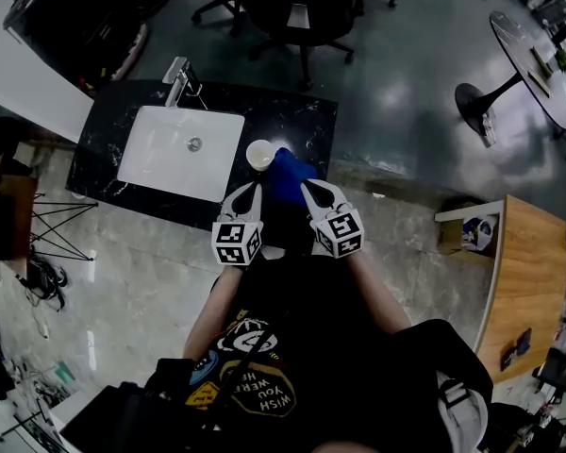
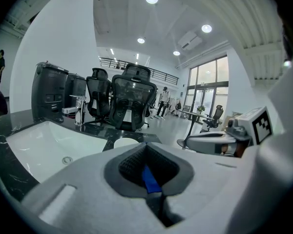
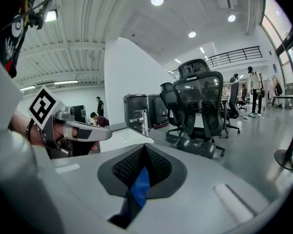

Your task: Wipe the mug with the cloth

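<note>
The mug [image 1: 259, 155], white and round with a plain smooth wall, stands on the counter [image 1: 302, 121] close to its front edge, just off the front right corner of the sink [image 1: 160, 149]. Just beside it to the right is the cloth [image 1: 285, 173], a bright blue soft fabric bunched over the counter's front edge. I cannot tell whether it touches the mug. My left tongs [image 1: 253, 192] are clamped on a thin fold of that cloth, blue showing between the dark ribbed pads, and my right tongs [image 1: 308, 192] are closed tight on another fold of it, so the cloth spans between the two tips. Each pair of tongs is a pale grey moulded shell carrying a cube [image 1: 238, 242] with black-and-white square markers. The counter is black stone with white veining. The sink is a white rectangular basin with rounded corners and a metal drain, and a chrome faucet [image 1: 177, 81] stands at its far edge. On my black T-shirt [image 1: 264, 394] I can read "WISH YOU WERE" in yellow letters. Black mesh-backed office chairs [image 1: 292, 8] stand beyond the counter's far edge on glossy dark floor.
</note>
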{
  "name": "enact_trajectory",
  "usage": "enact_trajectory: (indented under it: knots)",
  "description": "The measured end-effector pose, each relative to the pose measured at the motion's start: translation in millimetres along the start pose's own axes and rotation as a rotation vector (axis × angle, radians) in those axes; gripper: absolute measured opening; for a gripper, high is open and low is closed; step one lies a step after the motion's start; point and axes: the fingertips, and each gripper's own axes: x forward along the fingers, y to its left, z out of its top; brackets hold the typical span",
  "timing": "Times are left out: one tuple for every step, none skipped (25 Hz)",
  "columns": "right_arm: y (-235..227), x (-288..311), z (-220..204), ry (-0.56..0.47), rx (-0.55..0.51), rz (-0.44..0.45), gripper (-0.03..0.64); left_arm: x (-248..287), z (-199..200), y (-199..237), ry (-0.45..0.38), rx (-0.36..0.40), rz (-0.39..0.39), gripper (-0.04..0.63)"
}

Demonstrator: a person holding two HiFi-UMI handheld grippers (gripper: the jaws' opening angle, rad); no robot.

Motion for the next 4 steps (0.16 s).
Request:
enact_trajectory:
  knots:
    - [0.6,0.9,0.3,0.0,-0.001,0.002,0.002,-0.4,-0.1,1.3,0.0,-0.003,0.002,0.003]
    - [1.3,1.7,0.3,0.001,-0.001,0.003,0.002,-0.8,-0.2,2.5,0.0,-0.005,0.004,0.003]
    - [1.9,2.4,0.2,0.002,-0.002,0.004,0.002,-1.1,-0.2,3.8,0.0,-0.008,0.006,0.003]
    - [2.6,3.0,0.1,0.004,-0.002,0.005,0.002,-1.4,-0.2,5.0,0.0,-0.01,0.008,0.003]
